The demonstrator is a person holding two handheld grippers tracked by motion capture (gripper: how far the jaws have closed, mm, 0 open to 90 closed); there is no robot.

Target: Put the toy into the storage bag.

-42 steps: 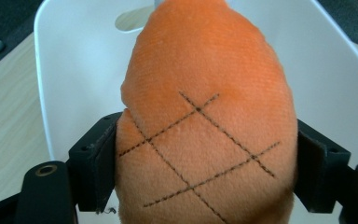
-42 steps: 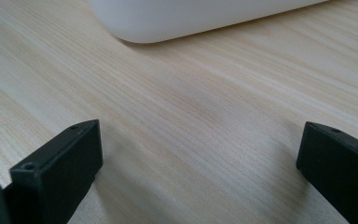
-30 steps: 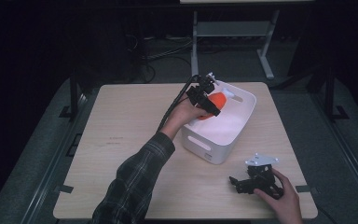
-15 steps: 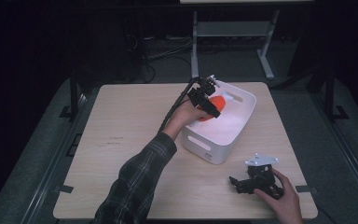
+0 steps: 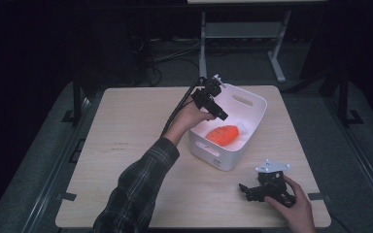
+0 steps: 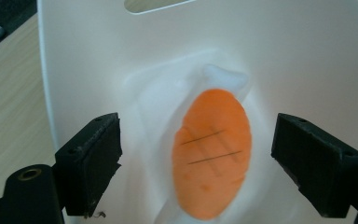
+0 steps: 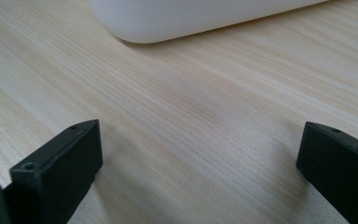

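An orange oval object (image 5: 222,134) with thin dark lines lies on the floor of the white bin (image 5: 252,104). My left gripper (image 5: 221,115) hangs over the bin's left rim, pointing down into it. Its jaws have just been opening and now stand wide with nothing pressed between them. In the left gripper view, the orange object (image 6: 213,154) lies well below my left gripper (image 6: 198,140), against the bin wall (image 6: 284,56). My right gripper (image 5: 245,189) rests open on the table near the front right, and between its jaws (image 7: 200,144) there is only bare wood.
A pale whitish thing (image 5: 243,127) lies beside the orange object in the bin. The light wooden table (image 5: 136,126) stretches to the left of the bin. The bin's rounded corner (image 7: 140,28) is just ahead of my right gripper. Dark floor and a stand lie beyond the table.
The orange object was up at my left gripper's jaws above the bin; it now lies on the bin's floor. The right hand has not moved.
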